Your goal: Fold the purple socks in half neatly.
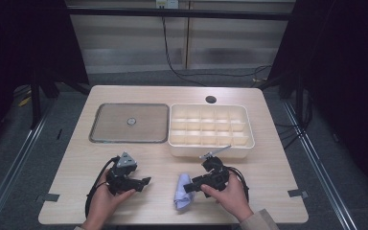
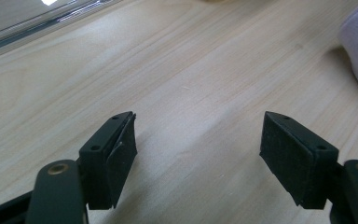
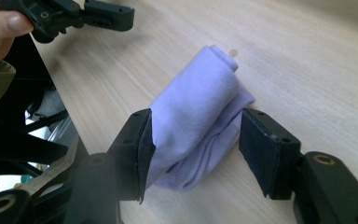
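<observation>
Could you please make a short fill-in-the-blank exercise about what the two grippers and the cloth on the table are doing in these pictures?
1. The folded cloth between the pads of the right gripper has a light ____ colour.
2. The left gripper stands open with only the bare wooden ____ between its jaws.
3. The cream compartment tray lies to the ____ of the flat metal tray in the high view.
4. In the high view, the cloth lies ____ the two grippers.

Missing words: purple; table; right; between
</observation>
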Available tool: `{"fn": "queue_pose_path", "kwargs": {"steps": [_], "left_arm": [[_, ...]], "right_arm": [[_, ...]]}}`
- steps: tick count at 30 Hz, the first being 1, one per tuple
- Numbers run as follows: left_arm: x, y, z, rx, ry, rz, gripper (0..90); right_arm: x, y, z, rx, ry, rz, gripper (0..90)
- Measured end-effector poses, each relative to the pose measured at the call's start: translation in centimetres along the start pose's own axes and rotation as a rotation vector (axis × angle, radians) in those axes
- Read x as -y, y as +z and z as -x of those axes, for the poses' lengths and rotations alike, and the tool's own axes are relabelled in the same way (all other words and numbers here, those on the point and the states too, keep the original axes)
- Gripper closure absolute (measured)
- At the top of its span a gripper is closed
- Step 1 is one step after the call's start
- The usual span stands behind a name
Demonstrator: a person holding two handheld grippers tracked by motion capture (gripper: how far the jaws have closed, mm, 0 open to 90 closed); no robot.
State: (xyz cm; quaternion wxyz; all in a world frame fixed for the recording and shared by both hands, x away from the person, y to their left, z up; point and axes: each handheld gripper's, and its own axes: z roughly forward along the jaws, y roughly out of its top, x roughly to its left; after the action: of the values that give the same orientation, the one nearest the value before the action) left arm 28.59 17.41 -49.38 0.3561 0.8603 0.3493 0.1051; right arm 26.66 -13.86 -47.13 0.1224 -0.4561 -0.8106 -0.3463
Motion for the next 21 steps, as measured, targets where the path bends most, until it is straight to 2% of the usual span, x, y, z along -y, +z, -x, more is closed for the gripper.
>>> {"fn": "queue_pose_path", "kwargs": {"steps": [3, 6, 14, 18, 21], "left_arm": [[0.2, 0.2, 0.0, 0.0, 0.0, 0.016, 25.4], [0.3, 0.4, -0.1, -0.005, 0.017, 0.014, 25.3], [0.7, 0.5, 0.3, -0.009, 0.021, 0.016, 25.0], [0.9, 0.5, 0.4, -0.022, 0.056, 0.023, 24.8], [0.8, 0.6, 0.4, -0.023, 0.066, 0.019, 23.5]], "right_arm": [[0.0, 0.1, -0.1, 0.003, 0.0, -0.013, 44.5], [0.1, 0.1, 0.0, 0.001, 0.001, -0.01, 44.6], [0.4, 0.5, -0.1, -0.007, 0.01, -0.018, 43.7], [0.6, 1.2, 0.0, -0.012, 0.014, -0.033, 43.7], [0.6, 1.3, 0.3, -0.007, 0.013, -0.041, 43.7]]}}
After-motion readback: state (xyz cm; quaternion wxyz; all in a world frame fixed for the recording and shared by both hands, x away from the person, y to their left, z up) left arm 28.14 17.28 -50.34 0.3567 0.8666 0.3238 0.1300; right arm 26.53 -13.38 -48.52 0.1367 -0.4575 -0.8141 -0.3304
